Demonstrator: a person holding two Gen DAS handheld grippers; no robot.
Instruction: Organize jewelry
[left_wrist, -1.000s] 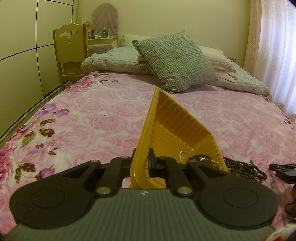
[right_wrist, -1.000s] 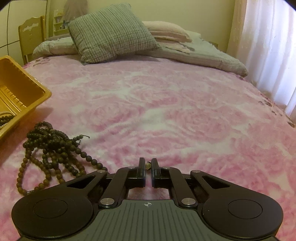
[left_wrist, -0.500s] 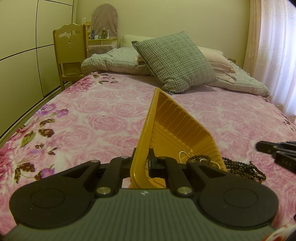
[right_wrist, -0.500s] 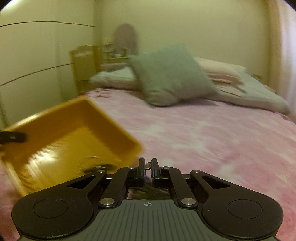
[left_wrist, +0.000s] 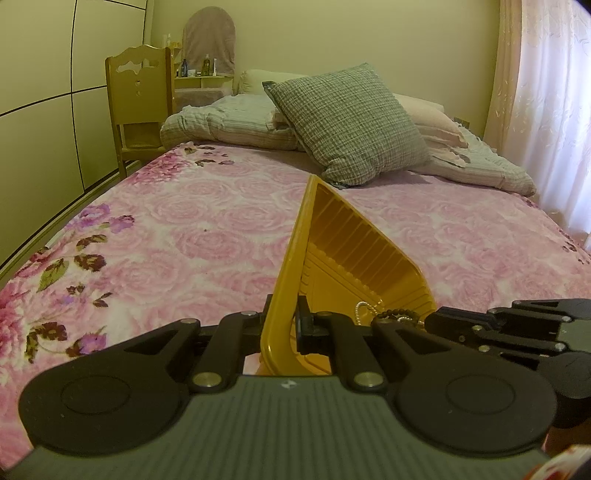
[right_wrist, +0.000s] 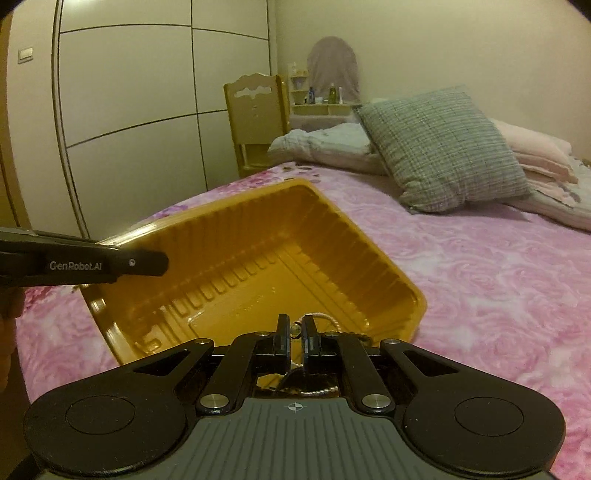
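Jewelry (right_wrist: 295, 328) piece pinching in right gripper (right_wrist: 294, 328), hanging over yellow tray (right_wrist: 258, 266) for drop-in; left gripper (left_wrist: 282, 314) clamping tray wall, tilting it on bed (left_wrist: 184, 240) to receive.

The right gripper (right_wrist: 294, 329) hangs over the near edge of a yellow tray (right_wrist: 332, 236) that is tilted up on the pink bedspread (right_wrist: 480, 280). Its fingers (right_wrist: 283, 334) stand nearly closed, pinching a small metallic bit between the tips. A pale chain (right_wrist: 327, 317) lies in the tray just beyond. The left gripper (right_wrist: 110, 263) reaches in to the tray's left rim. A checked pillow (right_wrist: 443, 147) leans behind.
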